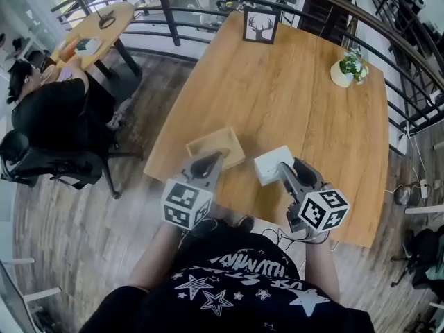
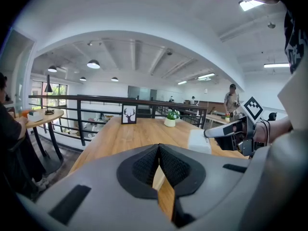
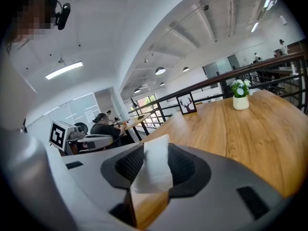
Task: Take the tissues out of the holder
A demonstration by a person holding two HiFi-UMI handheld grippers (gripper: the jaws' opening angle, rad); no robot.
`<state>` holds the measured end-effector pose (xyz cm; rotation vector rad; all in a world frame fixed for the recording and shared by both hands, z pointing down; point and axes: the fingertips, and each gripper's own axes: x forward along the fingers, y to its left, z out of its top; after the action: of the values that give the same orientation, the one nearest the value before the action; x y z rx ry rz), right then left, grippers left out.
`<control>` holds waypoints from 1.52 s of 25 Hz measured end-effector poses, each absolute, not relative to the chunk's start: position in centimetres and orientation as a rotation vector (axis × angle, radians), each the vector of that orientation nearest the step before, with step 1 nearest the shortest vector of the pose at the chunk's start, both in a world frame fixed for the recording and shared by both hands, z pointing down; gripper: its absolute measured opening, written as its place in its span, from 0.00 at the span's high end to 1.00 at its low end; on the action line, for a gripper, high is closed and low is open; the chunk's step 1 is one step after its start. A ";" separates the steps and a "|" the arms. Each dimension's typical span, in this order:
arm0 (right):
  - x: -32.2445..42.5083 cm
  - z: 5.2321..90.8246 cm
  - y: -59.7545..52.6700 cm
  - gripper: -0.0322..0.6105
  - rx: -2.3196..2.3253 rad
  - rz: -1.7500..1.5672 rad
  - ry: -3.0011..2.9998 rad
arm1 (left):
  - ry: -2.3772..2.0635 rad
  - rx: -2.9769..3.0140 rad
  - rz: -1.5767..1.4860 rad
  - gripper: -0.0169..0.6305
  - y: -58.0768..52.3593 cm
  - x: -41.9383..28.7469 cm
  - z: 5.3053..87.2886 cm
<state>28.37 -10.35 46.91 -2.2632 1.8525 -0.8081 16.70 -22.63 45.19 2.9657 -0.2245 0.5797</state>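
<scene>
The empty wooden tissue holder (image 1: 225,143) sits near the table's front edge. The white tissue pack (image 1: 270,164) is out of it, just to its right and low over the tabletop. My right gripper (image 1: 284,169) is shut on that pack from the near side; white tissue (image 3: 153,165) stands between its pads, and the pack (image 2: 198,141) also shows in the left gripper view. My left gripper (image 1: 210,162) is at the holder's near rim with its pads (image 2: 147,165) meeting at the tips. I cannot tell whether it pinches the rim.
A framed deer picture (image 1: 261,28) stands at the table's far end and a small potted plant (image 1: 349,68) at the far right. A black railing (image 1: 173,19) runs behind. A person (image 1: 41,109) sits at a round table to the left.
</scene>
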 end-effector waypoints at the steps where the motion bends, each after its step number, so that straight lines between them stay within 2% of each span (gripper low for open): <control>1: 28.6 47.0 -9.7 0.70 -2.271 -0.807 1.849 | -0.221 2.966 0.584 0.95 -22.1 17.0 45.3; 15: 29.1 47.6 -4.3 0.70 -2.307 -0.793 1.705 | -0.027 3.005 0.588 0.95 -17.3 19.9 45.4; 30: 20.1 44.2 -5.3 0.70 -2.363 -0.687 1.555 | -0.037 3.021 0.535 0.95 -19.0 7.5 42.9; 38: 16.4 43.0 -3.8 0.71 -2.417 -0.629 1.495 | 0.028 3.031 0.487 0.95 -17.9 3.9 42.3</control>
<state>16.42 -3.84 42.98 -2.4170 1.4955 -0.6292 3.93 -17.90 42.32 3.0311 0.0279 0.4872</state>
